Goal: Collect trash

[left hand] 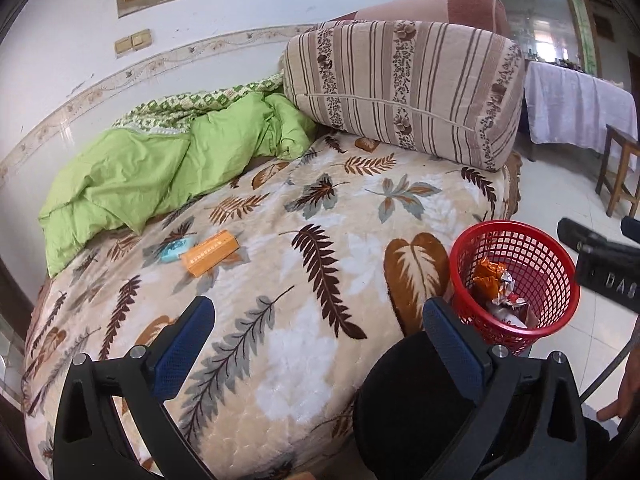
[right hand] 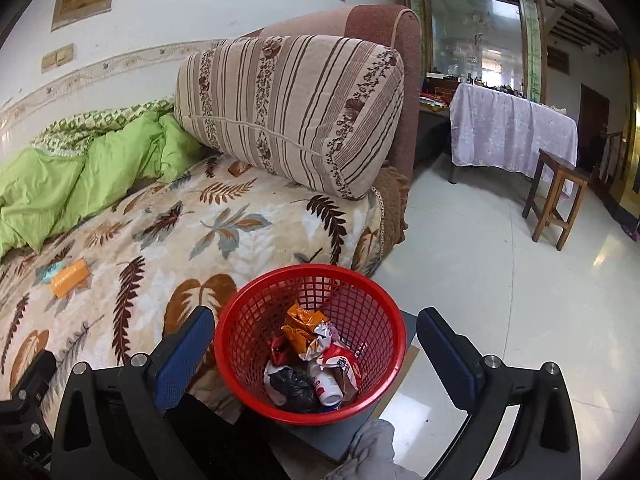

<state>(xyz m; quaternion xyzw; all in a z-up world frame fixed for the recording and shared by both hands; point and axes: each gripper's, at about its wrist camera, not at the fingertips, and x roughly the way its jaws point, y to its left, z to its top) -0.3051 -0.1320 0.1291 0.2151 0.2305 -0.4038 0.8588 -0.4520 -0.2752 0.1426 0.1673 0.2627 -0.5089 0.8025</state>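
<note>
While I look through both wrist cameras, the biggest thing before me is the bed [left hand: 280, 360], covered with a cream blanket that has a pattern of brown and grey leaves. On its far side, near the wall, a green quilt [left hand: 132, 176] lies crumpled, and beside it a large striped cushion [left hand: 404, 92] leans against the pink headboard [right hand: 384, 40]. Further back on the tiled floor I see a table with a pale purple cloth [right hand: 512, 128] and a wooden stool [right hand: 560, 200] in front of it.

At the bed's near edge stands the red mesh basket [right hand: 236, 344]. It already contains crumpled wrappers [right hand: 304, 328], a small black bag and a white bottle. On the blanket, well apart from the basket, an orange box [left hand: 210, 252] lies flat, and a small blue packet [left hand: 176, 249] is touching its left end.

My left gripper [left hand: 316, 348] is spread wide above the blanket, with nothing between its blue pads. My right gripper [right hand: 316, 356] is also spread wide and empty, and the basket appears between its fingers.
</note>
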